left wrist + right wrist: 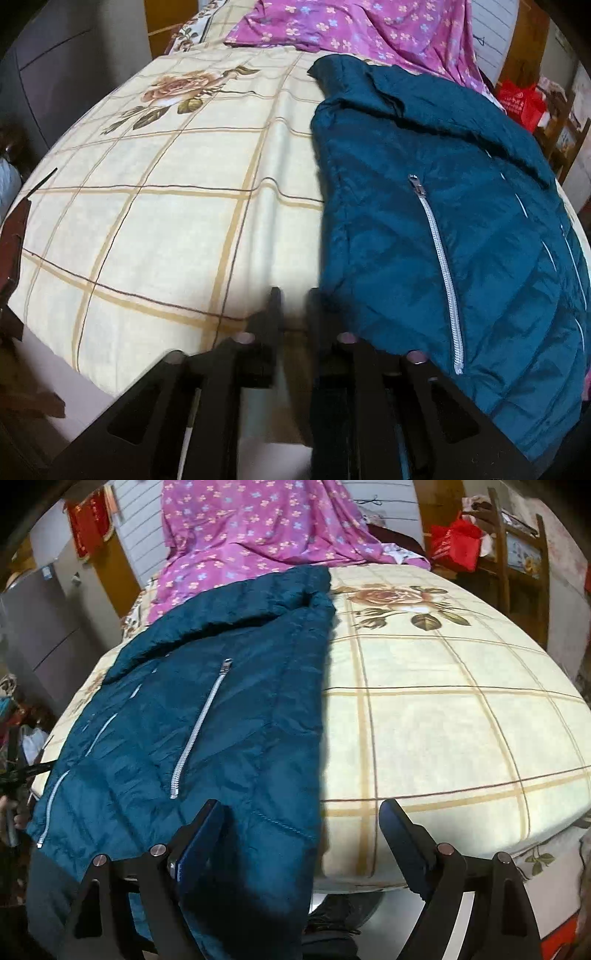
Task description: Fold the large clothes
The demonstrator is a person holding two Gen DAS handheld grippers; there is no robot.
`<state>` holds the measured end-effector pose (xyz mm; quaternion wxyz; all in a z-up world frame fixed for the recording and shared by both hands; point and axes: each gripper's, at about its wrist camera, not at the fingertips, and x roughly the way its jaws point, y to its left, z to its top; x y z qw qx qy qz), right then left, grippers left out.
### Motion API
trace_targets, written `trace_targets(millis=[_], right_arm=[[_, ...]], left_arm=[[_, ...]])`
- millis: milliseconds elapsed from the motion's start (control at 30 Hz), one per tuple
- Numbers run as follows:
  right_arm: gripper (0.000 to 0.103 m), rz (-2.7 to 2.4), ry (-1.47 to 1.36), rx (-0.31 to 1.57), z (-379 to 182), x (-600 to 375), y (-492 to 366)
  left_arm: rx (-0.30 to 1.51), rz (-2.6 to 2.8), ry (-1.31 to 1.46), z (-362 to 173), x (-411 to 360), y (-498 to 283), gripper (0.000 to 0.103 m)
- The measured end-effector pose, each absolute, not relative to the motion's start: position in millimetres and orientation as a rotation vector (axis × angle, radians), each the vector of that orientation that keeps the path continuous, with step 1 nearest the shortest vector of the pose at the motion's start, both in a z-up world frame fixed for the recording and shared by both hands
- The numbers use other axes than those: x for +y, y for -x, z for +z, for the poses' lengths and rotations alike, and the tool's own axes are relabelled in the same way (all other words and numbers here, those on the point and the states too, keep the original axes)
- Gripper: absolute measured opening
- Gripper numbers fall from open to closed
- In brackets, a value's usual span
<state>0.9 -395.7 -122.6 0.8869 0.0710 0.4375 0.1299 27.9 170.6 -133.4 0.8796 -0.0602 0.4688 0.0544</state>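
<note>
A dark teal quilted jacket (443, 229) with silver zippers lies on a bed with a cream checked rose-print sheet (166, 221). In the left wrist view it fills the right side. My left gripper (295, 295) is near the bed's front edge, just left of the jacket's lower left corner, its fingers a narrow gap apart with nothing between them. In the right wrist view the jacket (207, 716) lies on the left and its hem hangs over the front edge. My right gripper (299, 812) is open over the jacket's lower right edge, its left finger above the fabric.
A purple flowered cloth (251, 528) lies at the head of the bed behind the jacket. A grey cabinet (55, 74) stands left of the bed. A wooden chair with a red bag (458, 542) stands at the far right. Bare sheet (461, 709) spreads right of the jacket.
</note>
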Motion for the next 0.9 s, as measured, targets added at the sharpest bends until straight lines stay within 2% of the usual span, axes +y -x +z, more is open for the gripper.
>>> trace_targets(millis=[33, 100, 200, 533, 633, 833, 867, 900], right_arm=[[0.092, 0.277, -0.147, 0.909, -123.2, -394.5, -2.0], [0.096, 0.303, -0.154, 0.904, -124.3, -391.2, -5.0], [0.097, 0.372, -0.173, 0.903, -125.1, -384.4, -5.4], [0.097, 0.569, -0.343, 0.886, -127.0, -396.0, 13.7], [0.097, 0.606, -0.354, 0.879, -128.6, -397.2, 21.6], [0.096, 0.653, -0.320, 0.878, -128.0, -385.3, 19.1], [0.096, 0.653, -0.313, 0.878, -127.7, -383.9, 18.4], [0.096, 0.648, -0.301, 0.877, -127.0, -381.0, 16.4]], left_arm=[[0.974, 0.112, 0.127, -132.6, 170.6, -30.3, 0.019], [0.956, 0.108, 0.145, -132.2, 171.3, -32.8, 0.030], [0.921, 0.103, 0.189, -133.3, 175.6, -35.0, 0.038], [0.880, 0.017, 0.240, -134.8, 186.1, -17.8, 0.041], [0.887, -0.027, 0.218, -134.3, 185.2, -4.1, 0.046], [0.920, -0.091, 0.297, -132.2, 197.2, 19.8, 0.047], [0.921, -0.102, 0.320, -131.2, 198.1, 25.6, 0.052], [0.917, -0.121, 0.336, -130.5, 196.6, 32.0, 0.066]])
